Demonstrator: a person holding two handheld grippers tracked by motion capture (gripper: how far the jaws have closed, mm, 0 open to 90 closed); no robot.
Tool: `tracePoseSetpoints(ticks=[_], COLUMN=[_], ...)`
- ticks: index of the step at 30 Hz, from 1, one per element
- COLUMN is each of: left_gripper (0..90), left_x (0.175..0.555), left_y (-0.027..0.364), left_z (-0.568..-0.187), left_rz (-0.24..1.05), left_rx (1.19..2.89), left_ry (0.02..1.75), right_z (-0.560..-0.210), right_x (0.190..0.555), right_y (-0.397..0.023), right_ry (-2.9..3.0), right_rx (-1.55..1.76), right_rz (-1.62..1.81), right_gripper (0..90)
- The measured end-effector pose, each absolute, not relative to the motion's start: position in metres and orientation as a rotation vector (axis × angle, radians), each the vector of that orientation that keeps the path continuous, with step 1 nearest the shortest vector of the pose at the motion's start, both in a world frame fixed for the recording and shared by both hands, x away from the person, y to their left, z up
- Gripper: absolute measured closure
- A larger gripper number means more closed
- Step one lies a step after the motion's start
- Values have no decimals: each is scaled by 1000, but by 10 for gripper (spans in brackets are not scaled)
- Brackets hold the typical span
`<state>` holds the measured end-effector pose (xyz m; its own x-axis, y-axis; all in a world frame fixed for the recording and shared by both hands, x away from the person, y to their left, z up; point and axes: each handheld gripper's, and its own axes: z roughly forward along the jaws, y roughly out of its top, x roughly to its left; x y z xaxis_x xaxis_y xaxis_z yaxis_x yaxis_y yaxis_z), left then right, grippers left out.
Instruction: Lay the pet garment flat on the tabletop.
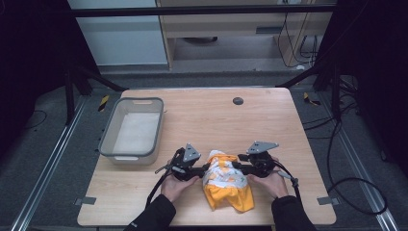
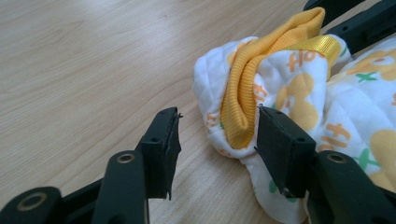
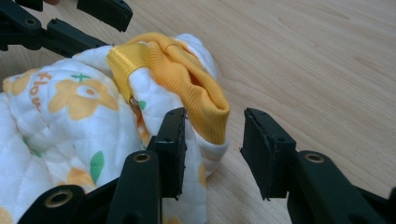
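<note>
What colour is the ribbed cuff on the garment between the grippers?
Yellow-orange, on a white quilted garment printed with yellow flowers. The cuff shows best in the right gripper view.

A crumpled white quilted garment with yellow print and yellow ribbed cuffs (image 1: 225, 180) lies on the light wooden surface (image 1: 269, 120), near its front edge and about midway across. The left gripper (image 1: 204, 169) sits just left of it, the right gripper (image 1: 238, 168) just right, each with a fold of cloth between its jaws. A grey rectangular plastic basin (image 1: 133, 131) stands farther back on the left, well apart. A small dark round cap (image 1: 237, 100) sits behind, near the far edge.
</note>
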<state>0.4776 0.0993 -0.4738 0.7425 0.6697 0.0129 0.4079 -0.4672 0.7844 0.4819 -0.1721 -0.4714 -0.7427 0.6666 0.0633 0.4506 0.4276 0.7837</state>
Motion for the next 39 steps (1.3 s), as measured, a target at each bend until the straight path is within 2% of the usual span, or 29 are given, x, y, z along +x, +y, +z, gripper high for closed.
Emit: tracePoseSetpoints(ticks=[8, 13, 19, 39], left_gripper=[584, 698, 835, 864], left_x=[481, 482, 481, 469], left_y=[95, 92, 90, 104], left_z=[-480, -482, -483, -459], left_rz=[392, 375, 378, 369], left_rx=[2145, 2161, 2184, 2121], left_ry=[805, 797, 764, 764], right_z=[-477, -478, -476, -455], right_x=[486, 487, 485, 475], right_y=[-166, -167, -167, -170], right_ry=[2459, 2457, 2455, 2378], right_rx=[966, 978, 977, 944], right_rz=[1201, 1188, 1195, 1255], right_gripper=[682, 787, 820, 839])
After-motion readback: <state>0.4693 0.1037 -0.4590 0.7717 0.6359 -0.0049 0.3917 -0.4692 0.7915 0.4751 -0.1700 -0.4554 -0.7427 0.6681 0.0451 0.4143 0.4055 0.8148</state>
